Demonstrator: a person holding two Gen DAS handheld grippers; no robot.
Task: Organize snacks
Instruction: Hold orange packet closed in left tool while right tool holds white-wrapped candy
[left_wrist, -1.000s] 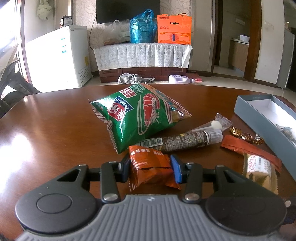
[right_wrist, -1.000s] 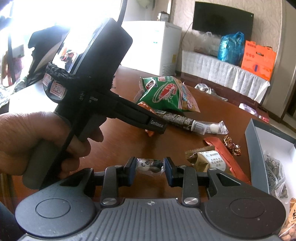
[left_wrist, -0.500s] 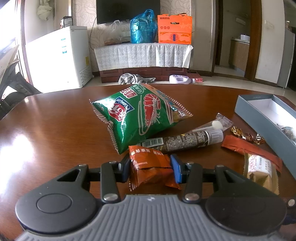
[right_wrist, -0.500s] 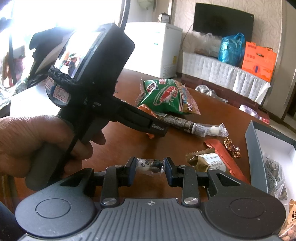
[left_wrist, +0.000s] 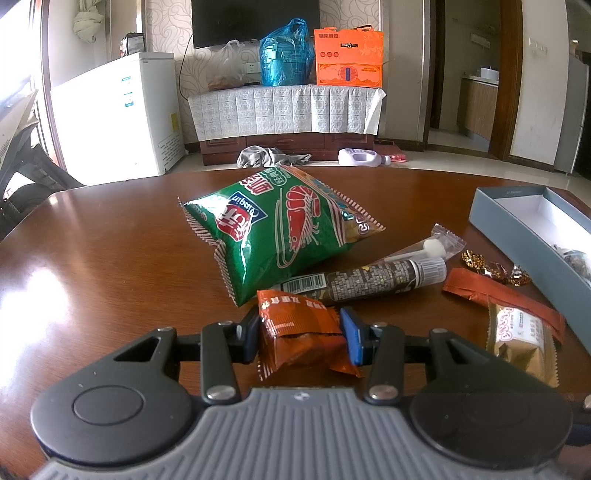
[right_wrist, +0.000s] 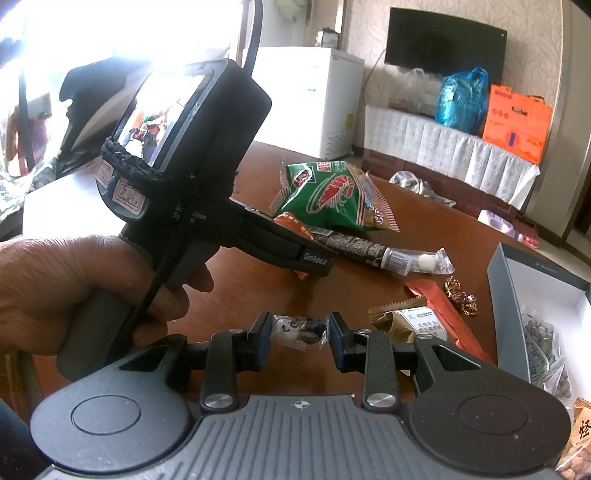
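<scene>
My left gripper is shut on a small orange snack packet, just above the brown table. Behind it lie a green prawn-cracker bag and a long dark tube snack. My right gripper is shut on a small clear-wrapped panda candy. In the right wrist view a hand holds the left gripper's body, with the green bag and the tube snack beyond it. A grey box, also the grey box, sits at the right with sunflower seeds inside.
A red-orange sachet, a gold-wrapped snack and foil candies lie between the tube and the box. Beyond the table stand a white freezer and a cloth-covered cabinet.
</scene>
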